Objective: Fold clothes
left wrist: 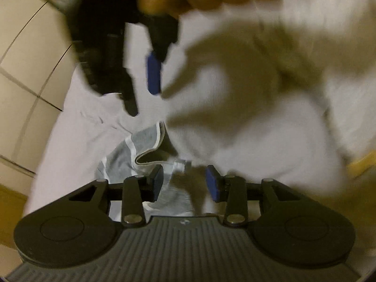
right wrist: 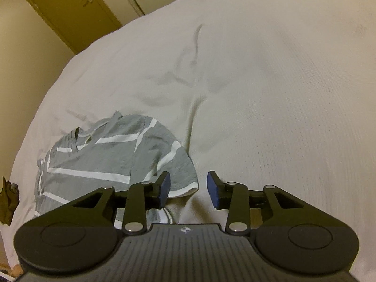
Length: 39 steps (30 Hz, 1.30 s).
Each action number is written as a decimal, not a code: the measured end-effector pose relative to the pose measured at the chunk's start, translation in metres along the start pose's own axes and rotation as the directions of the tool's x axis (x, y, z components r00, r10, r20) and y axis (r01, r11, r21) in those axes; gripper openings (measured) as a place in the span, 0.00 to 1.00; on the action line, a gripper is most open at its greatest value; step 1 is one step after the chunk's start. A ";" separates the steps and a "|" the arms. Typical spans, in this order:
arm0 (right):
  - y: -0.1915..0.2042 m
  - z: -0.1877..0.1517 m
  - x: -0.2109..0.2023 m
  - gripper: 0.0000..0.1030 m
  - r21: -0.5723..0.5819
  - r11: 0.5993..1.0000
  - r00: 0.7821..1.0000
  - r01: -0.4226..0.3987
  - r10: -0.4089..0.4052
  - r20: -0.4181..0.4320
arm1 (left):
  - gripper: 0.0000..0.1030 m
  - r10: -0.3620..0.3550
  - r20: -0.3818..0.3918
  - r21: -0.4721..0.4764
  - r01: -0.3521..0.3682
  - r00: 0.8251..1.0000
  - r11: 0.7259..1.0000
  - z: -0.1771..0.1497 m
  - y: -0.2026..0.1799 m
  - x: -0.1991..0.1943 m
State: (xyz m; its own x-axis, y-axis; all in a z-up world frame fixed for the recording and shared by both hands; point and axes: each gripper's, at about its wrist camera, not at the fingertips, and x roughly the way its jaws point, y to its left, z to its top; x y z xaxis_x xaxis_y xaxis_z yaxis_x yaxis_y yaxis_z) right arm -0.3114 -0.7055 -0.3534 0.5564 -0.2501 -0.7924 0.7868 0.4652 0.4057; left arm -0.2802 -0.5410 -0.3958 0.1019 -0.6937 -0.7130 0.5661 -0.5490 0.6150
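Both your tongs gape wide: left tongs (left wrist: 184, 183) hover over the striped shirt's (right wrist: 112, 159) collar, right tongs (right wrist: 188, 189) beside its sleeve, bracketing it on the bed (right wrist: 270, 82).

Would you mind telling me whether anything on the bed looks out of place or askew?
The grey striped shirt lies rumpled on the white bedcover, its neckline bunched and one sleeve folded under. A crumpled brown item sits at the cover's left edge; what it is cannot be told. Nothing looks spilled or damaged.
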 end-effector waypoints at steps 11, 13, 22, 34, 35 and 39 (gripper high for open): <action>0.005 0.015 0.058 0.16 -0.084 0.996 0.992 0.002 -0.013 -0.126 | 0.03 -0.053 0.039 -0.201 0.060 0.998 0.978 -0.025 0.015 0.003; 0.010 0.024 0.049 0.02 -0.131 0.991 0.994 0.043 -0.055 -0.091 | 0.03 -0.063 0.064 -0.245 0.077 0.996 0.967 -0.027 0.021 0.002; 0.045 0.060 0.030 0.00 -0.425 0.880 0.976 0.212 -0.208 0.057 | 0.04 -0.140 0.143 -0.401 0.187 0.980 0.897 -0.023 0.036 0.016; 0.041 0.047 0.025 0.24 -0.329 0.917 0.974 0.226 -0.204 0.099 | 0.13 -0.184 0.210 -0.489 0.266 0.960 0.831 -0.037 0.052 -0.007; 0.040 0.051 0.025 0.28 -0.324 0.923 0.978 0.208 -0.185 0.099 | 0.13 -0.162 0.199 -0.522 0.244 0.967 0.817 -0.042 0.058 -0.008; 0.045 0.075 0.037 0.28 -0.345 0.931 0.993 0.116 -0.098 0.069 | 0.15 -0.115 0.131 -0.630 0.172 0.985 0.757 -0.058 0.079 0.004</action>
State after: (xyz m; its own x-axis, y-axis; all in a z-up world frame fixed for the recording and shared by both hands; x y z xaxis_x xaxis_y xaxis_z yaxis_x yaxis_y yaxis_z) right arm -0.2352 -0.7576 -0.3296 0.4935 -0.3522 -0.7953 0.7051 0.6973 0.1287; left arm -0.1876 -0.5598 -0.3696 -0.0722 -0.6811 -0.7286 0.9617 -0.2411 0.1301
